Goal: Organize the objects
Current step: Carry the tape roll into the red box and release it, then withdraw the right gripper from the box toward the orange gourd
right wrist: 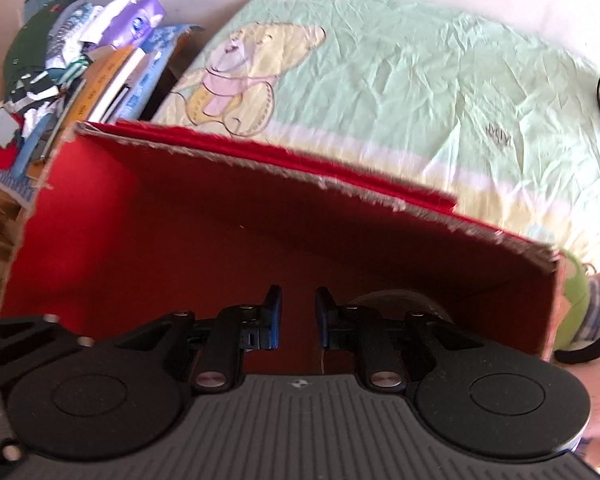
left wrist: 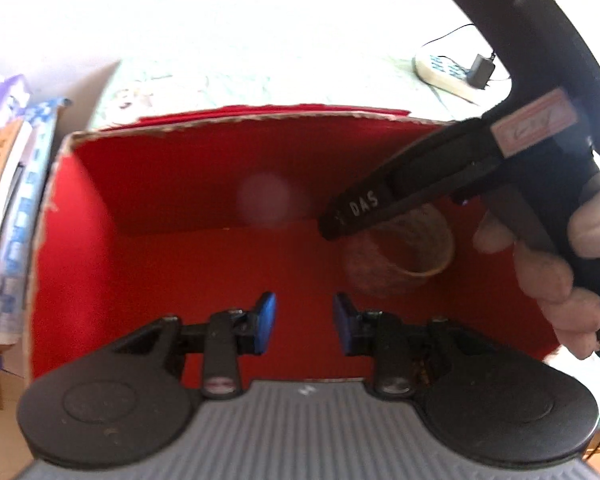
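Observation:
A red cardboard box (left wrist: 180,176) with torn rims stands open on a bed, and both grippers point down into it. A roll of clear tape (left wrist: 404,264) lies on the box floor at the right. My left gripper (left wrist: 304,316) hangs over the middle of the floor, blue pads apart, nothing between them. My right gripper (left wrist: 328,228), held by a hand (left wrist: 560,280), has its tips just above the roll. In the right wrist view the right gripper (right wrist: 298,316) shows a narrow gap with nothing in it. A dark round rim (right wrist: 396,300) peeks out behind one finger.
A pale green sheet (right wrist: 420,80) with a bear print covers the bed beyond the box (right wrist: 220,216). Books and clutter (right wrist: 80,80) are stacked at the left. A power strip (left wrist: 444,76) with a plugged-in charger lies at the far right. A soft toy (right wrist: 580,312) lies against the box's right wall.

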Demonstrator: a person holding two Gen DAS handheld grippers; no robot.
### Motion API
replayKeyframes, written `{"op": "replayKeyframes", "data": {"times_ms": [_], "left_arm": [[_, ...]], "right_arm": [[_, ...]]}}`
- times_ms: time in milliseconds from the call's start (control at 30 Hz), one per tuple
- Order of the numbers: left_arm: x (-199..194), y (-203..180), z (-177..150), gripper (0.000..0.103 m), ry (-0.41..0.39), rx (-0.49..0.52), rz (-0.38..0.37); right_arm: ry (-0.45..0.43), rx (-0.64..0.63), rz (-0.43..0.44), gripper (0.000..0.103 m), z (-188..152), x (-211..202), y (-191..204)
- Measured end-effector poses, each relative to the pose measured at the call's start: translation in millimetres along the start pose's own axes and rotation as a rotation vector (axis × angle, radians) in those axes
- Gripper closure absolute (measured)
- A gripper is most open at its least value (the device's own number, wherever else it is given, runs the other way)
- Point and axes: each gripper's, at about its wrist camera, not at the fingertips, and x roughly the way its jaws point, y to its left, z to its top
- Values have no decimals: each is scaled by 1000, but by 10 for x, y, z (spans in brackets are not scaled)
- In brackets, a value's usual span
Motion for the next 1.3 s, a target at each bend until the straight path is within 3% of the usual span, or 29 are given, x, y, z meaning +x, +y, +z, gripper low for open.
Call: {"op": "replayKeyframes", "data": {"times_ms": [300,500,933,1300], "left_arm": [[27,-162,30,66,-14,26,131],[-1,-257,47,60,-20,34,204],[-223,-339,28,36,-60,47,304],[-520,-469,-125,35,-78,26,382]], "right_arm": [[15,19,21,90,-215,-51,-52],[-58,41,40,87,-351,-152,-57],[-292,112,-66,79,-826,-642,-55],[-414,144,-96,71,-1160,-941,39]]}}
